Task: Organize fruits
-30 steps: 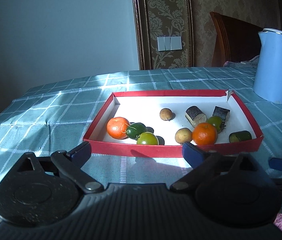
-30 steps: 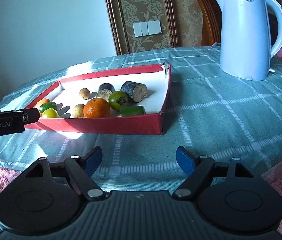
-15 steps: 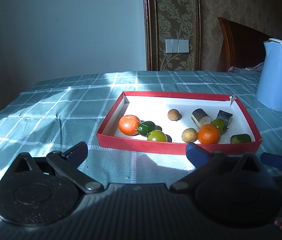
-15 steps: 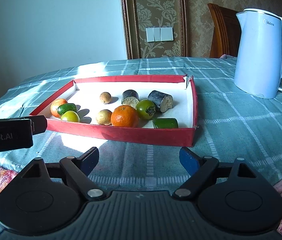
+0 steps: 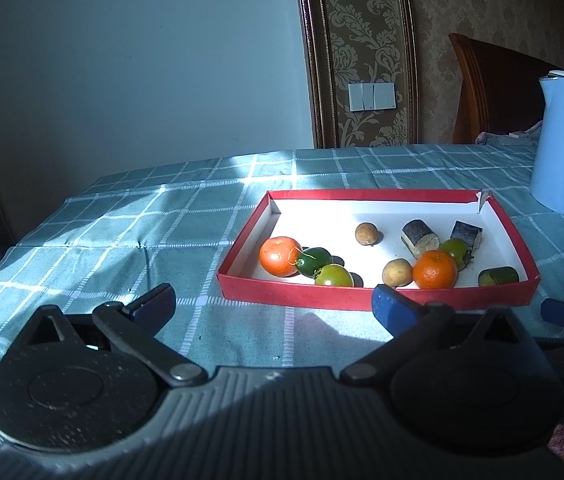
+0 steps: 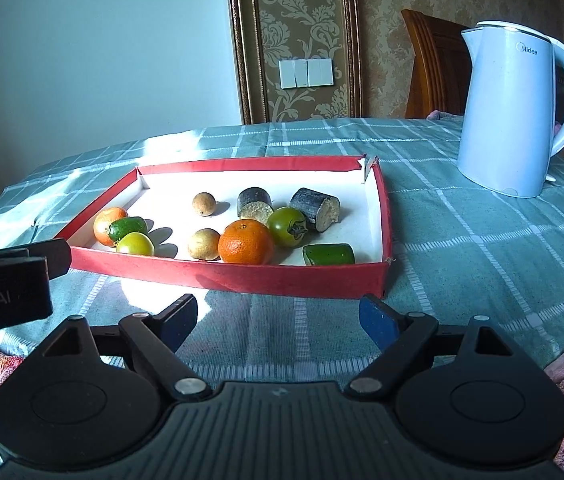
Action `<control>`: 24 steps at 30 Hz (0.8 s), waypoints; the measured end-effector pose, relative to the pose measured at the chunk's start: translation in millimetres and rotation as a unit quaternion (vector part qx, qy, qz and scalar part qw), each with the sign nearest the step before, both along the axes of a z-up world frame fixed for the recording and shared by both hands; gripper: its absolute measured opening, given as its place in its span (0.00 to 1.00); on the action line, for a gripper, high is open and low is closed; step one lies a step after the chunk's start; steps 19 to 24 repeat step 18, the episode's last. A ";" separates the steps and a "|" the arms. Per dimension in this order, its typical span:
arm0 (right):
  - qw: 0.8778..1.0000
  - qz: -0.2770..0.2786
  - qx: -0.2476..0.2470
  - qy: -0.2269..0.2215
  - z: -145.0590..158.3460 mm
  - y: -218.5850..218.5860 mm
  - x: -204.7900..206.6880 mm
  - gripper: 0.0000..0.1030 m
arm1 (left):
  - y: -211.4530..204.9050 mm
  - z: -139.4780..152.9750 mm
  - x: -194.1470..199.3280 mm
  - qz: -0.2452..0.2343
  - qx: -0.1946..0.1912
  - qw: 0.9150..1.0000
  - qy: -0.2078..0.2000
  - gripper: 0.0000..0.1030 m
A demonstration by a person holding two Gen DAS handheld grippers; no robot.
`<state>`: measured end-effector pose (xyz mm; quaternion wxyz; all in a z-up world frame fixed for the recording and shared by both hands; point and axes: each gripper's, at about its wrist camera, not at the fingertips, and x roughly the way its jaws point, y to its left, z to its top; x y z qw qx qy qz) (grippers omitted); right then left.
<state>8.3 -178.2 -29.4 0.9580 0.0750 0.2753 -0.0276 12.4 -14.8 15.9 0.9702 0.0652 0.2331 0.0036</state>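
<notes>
Nine pieces of fruit lie in the red tray (image 6: 282, 278), from the orange (image 6: 108, 226) at left to the green chunk (image 6: 329, 255) at right. Both the left gripper (image 5: 274, 304) and the right gripper (image 6: 278, 320) hover low in frame, fingers spread, empty. Sorted or awaiting sorting, I cannot tell.

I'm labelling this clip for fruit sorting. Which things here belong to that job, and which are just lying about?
Belong to the job:
red tray
two oranges
green tomatoes
small brown fruits
dark cut pieces
both open grippers

Lying about:
white kettle
wooden chair
wall switches
</notes>
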 end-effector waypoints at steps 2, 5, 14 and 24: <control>1.000 -0.004 0.000 0.003 -0.5 -0.2 1.1 0.86 | -2.2 -0.7 -0.9 0.002 0.007 1.000 -0.004 1.00; 1.000 -0.002 0.003 0.004 -1.0 1.1 1.5 0.86 | -3.5 -1.7 -1.4 -0.001 0.010 1.000 -0.003 1.00; 1.000 -0.001 -0.001 0.001 0.6 2.9 1.3 0.86 | -4.5 -3.0 -1.0 0.001 0.015 1.000 -0.005 1.00; 1.000 -0.002 0.000 0.003 -0.2 3.2 2.5 0.86 | -4.1 -3.5 -0.6 0.002 0.016 1.000 -0.005 1.00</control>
